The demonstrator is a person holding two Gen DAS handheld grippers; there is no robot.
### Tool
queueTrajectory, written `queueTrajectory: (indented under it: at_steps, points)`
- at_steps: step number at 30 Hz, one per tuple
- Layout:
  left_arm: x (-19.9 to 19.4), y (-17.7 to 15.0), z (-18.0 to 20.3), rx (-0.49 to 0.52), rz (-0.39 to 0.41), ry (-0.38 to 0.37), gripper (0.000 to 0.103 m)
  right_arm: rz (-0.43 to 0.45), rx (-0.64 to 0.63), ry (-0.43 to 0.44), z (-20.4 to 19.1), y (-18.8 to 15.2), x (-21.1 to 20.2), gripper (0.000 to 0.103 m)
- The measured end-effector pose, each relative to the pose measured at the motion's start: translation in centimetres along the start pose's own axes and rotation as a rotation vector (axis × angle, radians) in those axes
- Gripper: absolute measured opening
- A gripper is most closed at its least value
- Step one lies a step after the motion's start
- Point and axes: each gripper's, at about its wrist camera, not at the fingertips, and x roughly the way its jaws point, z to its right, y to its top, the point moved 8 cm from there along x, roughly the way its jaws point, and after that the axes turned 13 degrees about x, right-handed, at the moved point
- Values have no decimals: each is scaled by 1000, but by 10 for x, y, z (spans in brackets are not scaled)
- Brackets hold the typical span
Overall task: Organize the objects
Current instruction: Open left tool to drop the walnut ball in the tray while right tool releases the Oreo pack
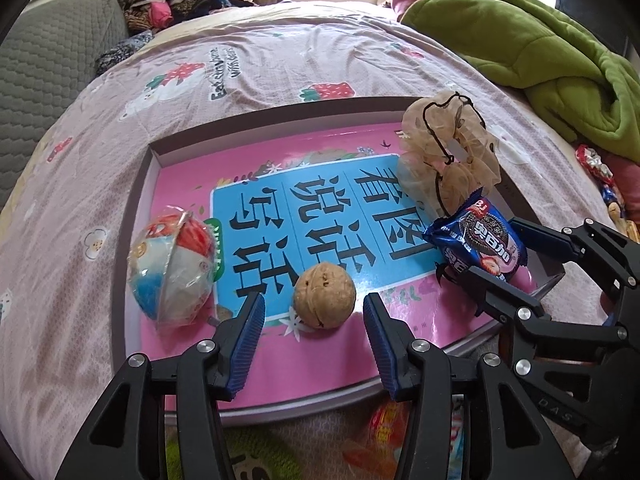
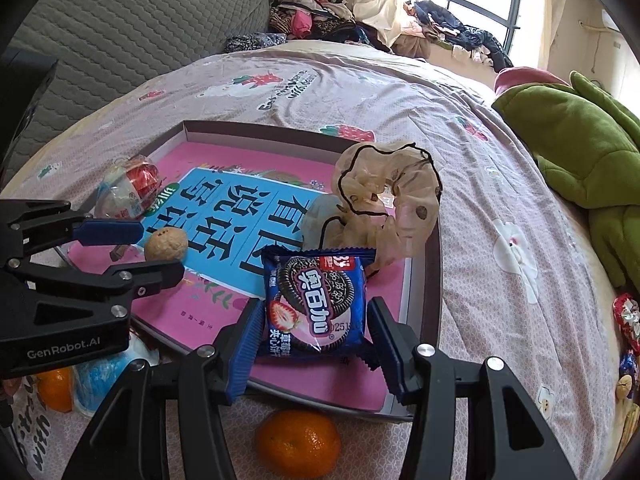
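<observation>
A shallow box tray (image 1: 138,184) (image 2: 434,264) with a pink and blue book cover inside lies on the bed. In it are a walnut (image 1: 324,294) (image 2: 166,245), a wrapped red, white and blue snack (image 1: 172,268) (image 2: 126,192), a beige scrunchie (image 1: 452,152) (image 2: 384,204) and a blue cookie packet (image 1: 480,244) (image 2: 316,304). My left gripper (image 1: 314,312) (image 2: 136,252) is open, its fingers on either side of the walnut. My right gripper (image 2: 314,328) (image 1: 504,252) has its jaws around the cookie packet, the left pad touching it, a small gap at the right pad.
A mandarin (image 2: 298,442) lies on the sheet just in front of the tray, with another mandarin (image 2: 56,390) and a blue packet (image 2: 100,380) at the left. A green plush blanket (image 1: 532,48) (image 2: 580,152) lies at the right, wrapped sweets (image 2: 628,320) near the right edge.
</observation>
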Motion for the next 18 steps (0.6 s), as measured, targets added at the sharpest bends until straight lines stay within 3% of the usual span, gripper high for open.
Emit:
queueTrajectory:
  at_steps: [18]
  points:
    - [-47, -17, -2, -65, 74, 19, 62, 30, 32, 37, -8, 2, -28, 53]
